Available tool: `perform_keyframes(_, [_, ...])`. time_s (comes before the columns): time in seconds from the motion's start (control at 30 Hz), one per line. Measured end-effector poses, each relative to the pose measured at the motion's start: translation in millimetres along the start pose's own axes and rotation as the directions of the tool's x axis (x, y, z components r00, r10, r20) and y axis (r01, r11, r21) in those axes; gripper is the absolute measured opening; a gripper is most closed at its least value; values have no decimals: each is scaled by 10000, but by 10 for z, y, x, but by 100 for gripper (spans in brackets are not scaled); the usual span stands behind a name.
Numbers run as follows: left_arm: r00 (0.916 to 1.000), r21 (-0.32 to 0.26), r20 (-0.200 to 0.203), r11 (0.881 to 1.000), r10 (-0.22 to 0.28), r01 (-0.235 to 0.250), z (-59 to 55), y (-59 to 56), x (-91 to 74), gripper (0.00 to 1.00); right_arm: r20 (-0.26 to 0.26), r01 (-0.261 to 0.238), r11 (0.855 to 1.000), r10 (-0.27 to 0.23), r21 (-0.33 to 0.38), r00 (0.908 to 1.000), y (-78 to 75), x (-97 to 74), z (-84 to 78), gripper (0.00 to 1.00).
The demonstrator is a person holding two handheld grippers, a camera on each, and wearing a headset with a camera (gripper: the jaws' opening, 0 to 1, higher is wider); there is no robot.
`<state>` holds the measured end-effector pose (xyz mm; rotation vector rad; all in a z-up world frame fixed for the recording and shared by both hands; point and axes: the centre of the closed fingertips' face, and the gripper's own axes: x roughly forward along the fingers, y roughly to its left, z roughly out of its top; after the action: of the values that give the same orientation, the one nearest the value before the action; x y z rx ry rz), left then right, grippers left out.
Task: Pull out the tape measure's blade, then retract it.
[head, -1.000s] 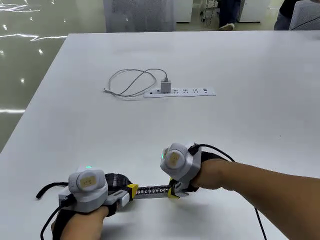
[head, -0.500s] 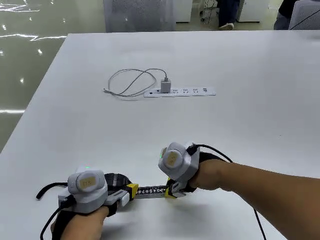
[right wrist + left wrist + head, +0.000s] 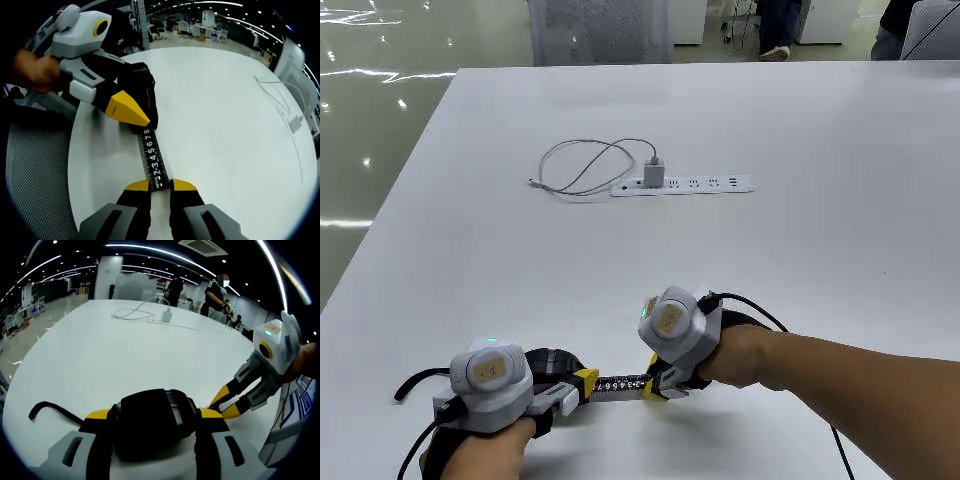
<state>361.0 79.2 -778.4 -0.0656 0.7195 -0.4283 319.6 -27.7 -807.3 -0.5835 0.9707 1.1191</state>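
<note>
Your left tongs [image 3: 155,414]: clamped around the tape measure [image 3: 150,432].
Your right tongs [image 3: 160,186]: pinching the blade [image 3: 149,152] tip over the worktop [image 3: 220,115].

My head view looks down across the desk [image 3: 800,130] from above; both gripper views sit low, close, facing each other over the tape blade [image 3: 151,160].

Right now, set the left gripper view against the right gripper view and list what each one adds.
Left gripper view: the black strap lying on the table beside the tape measure case. Right gripper view: the blade with its printed numbers, its tip pinched in the right gripper, and a mesh chair seat. Both: the case held in the left gripper, the white table, the charger.
</note>
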Motion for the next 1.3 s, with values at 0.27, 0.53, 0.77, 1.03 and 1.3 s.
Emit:
perform_keyframes(0.27, [10000, -10, 37, 10000, -41, 41, -1, -1, -6, 62, 102, -8, 10000, 8, -64, 9999, 17, 23, 48, 9])
perform_keyframes(0.53, [10000, -26, 43, 10000, -62, 63, -1, 3, -8, 62, 179, -35, 9999, 37, -113, 9998, 14, 41, 78, 9])
perform_keyframes(0.77, [10000, -46, 41, 10000, -79, 79, 0, 0, -7, 62, 224, -36, 9999, 39, -128, 9997, 13, 55, 104, 9])
perform_keyframes(1.03, [9999, 2, 78, 10000, -87, 87, -8, -3, -14, 62, 325, -36, 9997, 43, -235, 9995, 23, 79, 143, 9])
perform_keyframes(1.3, [9999, -35, 63, 9999, -111, 111, -5, -3, -10, 62, 480, -300, 9994, 310, -199, 9984, 45, 113, 184, 9])
